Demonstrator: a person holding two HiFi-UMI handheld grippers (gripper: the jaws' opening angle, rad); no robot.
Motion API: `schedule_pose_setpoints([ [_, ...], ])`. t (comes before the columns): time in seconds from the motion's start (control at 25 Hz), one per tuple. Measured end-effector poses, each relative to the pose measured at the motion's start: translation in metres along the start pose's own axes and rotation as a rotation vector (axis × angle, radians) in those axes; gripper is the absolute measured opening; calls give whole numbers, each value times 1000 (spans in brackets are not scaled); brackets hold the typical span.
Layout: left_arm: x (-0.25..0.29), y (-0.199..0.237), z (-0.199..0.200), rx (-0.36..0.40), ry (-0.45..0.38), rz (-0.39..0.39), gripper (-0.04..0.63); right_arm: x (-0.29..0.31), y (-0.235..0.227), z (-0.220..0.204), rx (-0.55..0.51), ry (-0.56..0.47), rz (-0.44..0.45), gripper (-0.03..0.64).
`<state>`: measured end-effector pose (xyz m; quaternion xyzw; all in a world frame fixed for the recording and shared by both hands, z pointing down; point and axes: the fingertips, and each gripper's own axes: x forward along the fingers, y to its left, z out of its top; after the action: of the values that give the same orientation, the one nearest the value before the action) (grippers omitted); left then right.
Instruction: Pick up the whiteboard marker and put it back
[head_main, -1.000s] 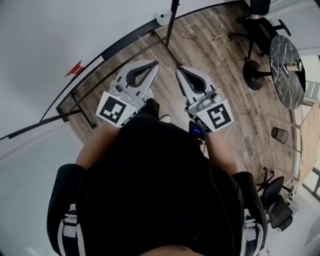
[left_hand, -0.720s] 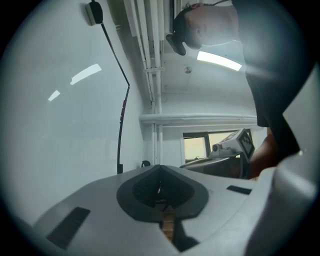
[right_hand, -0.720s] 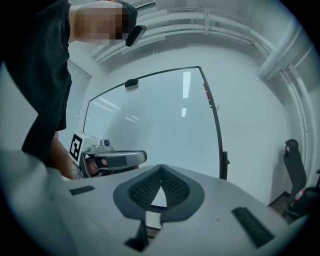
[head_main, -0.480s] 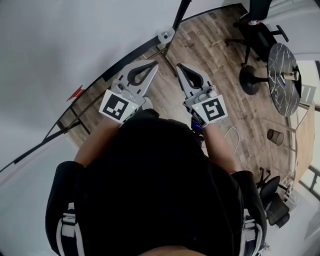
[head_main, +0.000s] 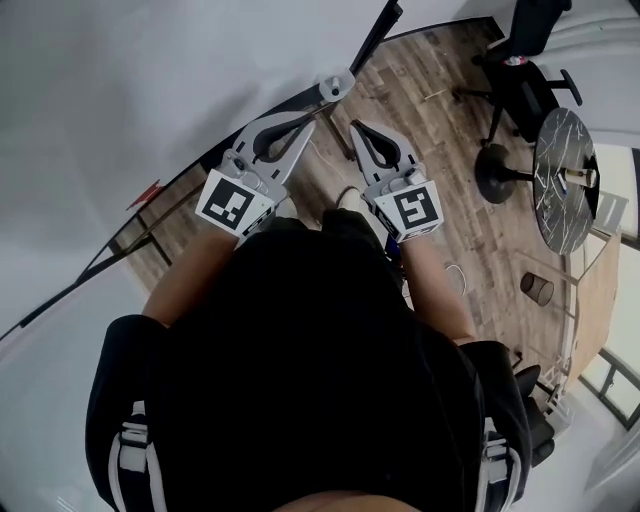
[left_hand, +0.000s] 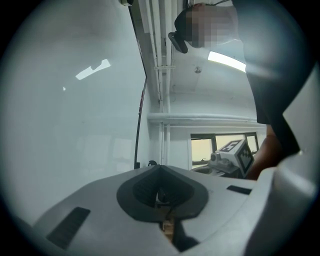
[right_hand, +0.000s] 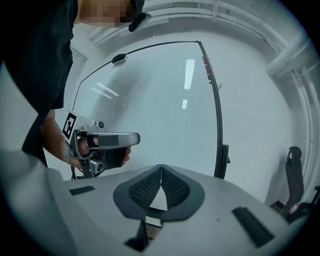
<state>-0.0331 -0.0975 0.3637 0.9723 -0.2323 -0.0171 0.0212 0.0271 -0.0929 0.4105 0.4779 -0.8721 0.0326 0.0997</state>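
1. No view shows the whiteboard marker plainly, so its place cannot be told. A small red thing (head_main: 143, 194) sits at the dark lower edge of the whiteboard (head_main: 120, 90), at 9 o'clock in the head view. It is too small to name.
2. The left tool (head_main: 309, 123) has its jaws together with nothing between them. In the left gripper view the pads meet at the tips. The tool's own grey body fills the lower part of that view and hides whatever lies below.
3. The right tool (head_main: 354, 127) also has its jaws closed and empty. Its tips are near the left tool's tips but apart from them, at 12 o'clock in the head view.
4. The person's black shirt (head_main: 300, 380) fills the lower half of the head view. It hides the wooden floor (head_main: 440, 110) beneath and part of both forearms.
5. In the right gripper view the whiteboard's thin dark frame bends with the lens. The left tool shows side-on at 9 o'clock.
6. A round dark worktop (head_main: 562, 175) stands at 3 o'clock in the head view, and the small things on it cannot be made out. An office chair (head_main: 520, 45) at 1 o'clock is cut off by the top edge.
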Motion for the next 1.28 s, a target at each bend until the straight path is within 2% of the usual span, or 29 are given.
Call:
schedule_pose_setpoints([
  [0.24, 25, 15, -15, 29, 27, 55, 3, 25, -24, -8, -32, -4, 87, 0],
  [0.44, 34, 22, -24, 29, 37, 114, 3, 44, -37, -20, -39, -6, 118, 0],
  [0.56, 36, 25, -28, 26, 39, 128, 3, 57, -43, -33, -44, 9, 114, 0],
  [0.84, 37, 37, -41, 10, 56, 173, 3, 84, -50, -67, -88, 73, 114, 49],
  [1.0, 39, 38, -44, 3, 57, 181, 3, 93, -56, -89, -122, 115, 106, 91],
  [1.28, 39, 39, -42, -5, 45, 193, 3, 105, -61, -123, -177, 174, 84, 124],
])
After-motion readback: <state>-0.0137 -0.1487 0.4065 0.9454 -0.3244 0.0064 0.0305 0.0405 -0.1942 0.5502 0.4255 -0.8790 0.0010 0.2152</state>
